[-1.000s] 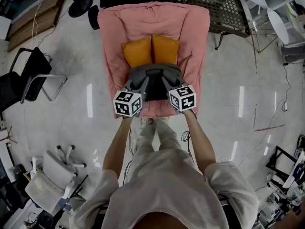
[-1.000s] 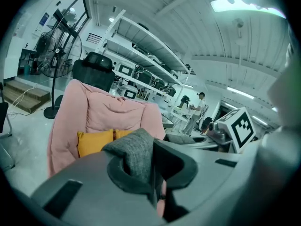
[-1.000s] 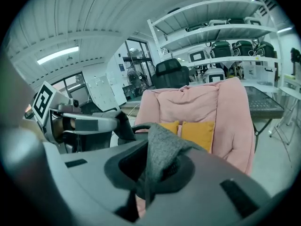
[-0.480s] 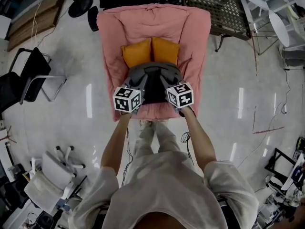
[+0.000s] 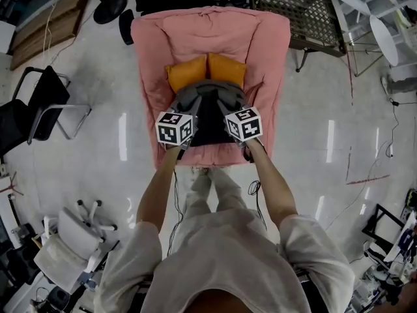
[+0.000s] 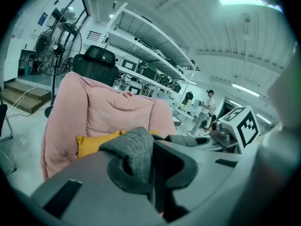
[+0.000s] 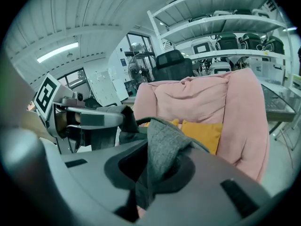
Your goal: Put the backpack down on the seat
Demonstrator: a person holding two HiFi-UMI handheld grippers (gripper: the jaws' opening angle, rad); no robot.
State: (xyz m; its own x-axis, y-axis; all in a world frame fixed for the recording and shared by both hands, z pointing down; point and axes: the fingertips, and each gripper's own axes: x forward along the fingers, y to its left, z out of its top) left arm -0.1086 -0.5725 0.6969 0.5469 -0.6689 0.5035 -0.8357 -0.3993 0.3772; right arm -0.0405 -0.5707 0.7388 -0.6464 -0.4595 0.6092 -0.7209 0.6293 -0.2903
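Note:
A grey backpack point(image 5: 207, 113) with a dark middle panel hangs over the front of the pink armchair's seat point(image 5: 260, 126), in front of two orange cushions point(image 5: 207, 70). My left gripper point(image 5: 185, 124) is shut on grey fabric point(image 6: 131, 152) at the backpack's left side. My right gripper point(image 5: 229, 121) is shut on grey fabric point(image 7: 162, 147) at its right side. Each gripper view shows the cloth pinched between the jaws, with the pink backrest point(image 7: 207, 98) and a cushion point(image 6: 94, 142) beyond. Whether the bag's bottom rests on the seat is hidden.
A black folding chair point(image 5: 39, 103) stands at the left, a white swivel chair point(image 5: 71, 240) at the lower left. A metal mesh chair point(image 5: 293, 12) stands behind the armchair at the right. Shelves with equipment point(image 7: 225, 36) line the wall; a person point(image 6: 205, 108) stands far off.
Both grippers have carried the backpack forward and down toward the armchair, so it now covers more of the seat and the cushions' lower edge.

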